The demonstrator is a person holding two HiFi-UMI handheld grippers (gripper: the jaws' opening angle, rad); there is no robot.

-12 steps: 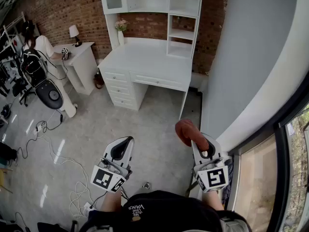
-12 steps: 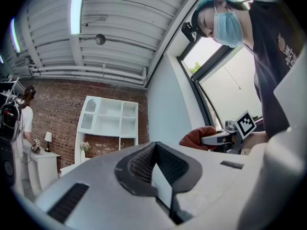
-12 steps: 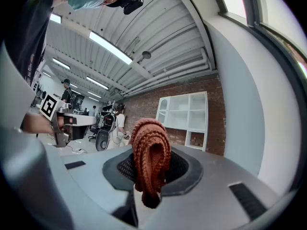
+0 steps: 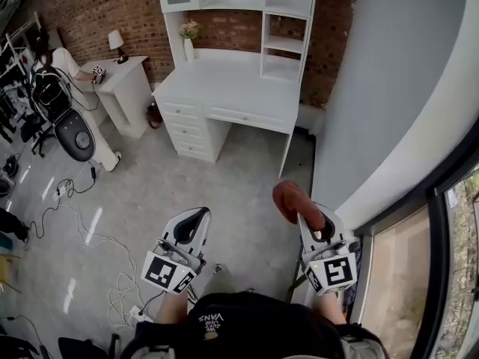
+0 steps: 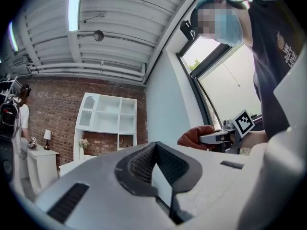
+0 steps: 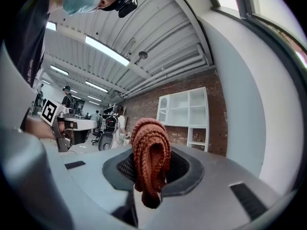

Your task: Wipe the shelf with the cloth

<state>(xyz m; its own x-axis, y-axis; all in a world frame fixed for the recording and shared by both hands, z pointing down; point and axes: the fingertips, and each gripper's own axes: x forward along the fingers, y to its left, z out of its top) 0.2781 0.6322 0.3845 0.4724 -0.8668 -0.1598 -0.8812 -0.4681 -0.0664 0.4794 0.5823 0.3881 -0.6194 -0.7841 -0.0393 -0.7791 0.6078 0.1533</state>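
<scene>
A rust-red knitted cloth [image 6: 151,159] is folded between the jaws of my right gripper [image 6: 149,186], which is shut on it. In the head view the cloth [image 4: 292,200] bulges from the tip of that right gripper [image 4: 310,223], low right. My left gripper [image 4: 192,226] is held low left, shut with nothing in it; its dark pads [image 5: 158,166] meet in the left gripper view. The white shelf unit [image 4: 258,10] stands on a white desk [image 4: 228,88] against the brick wall, far ahead of both grippers. The shelf [image 6: 184,116] also shows in the right gripper view.
A small vase of flowers [image 4: 188,40] stands on the desk's left end. A white side table with a lamp [image 4: 116,47] and a seated person [image 4: 52,73] are at the left. Cables [image 4: 90,238] lie on the grey floor. A grey wall [image 4: 389,111] and window run along the right.
The whole view has shifted slightly toward the desk. Both grippers keep the same pose, the cloth still held in the right one.
</scene>
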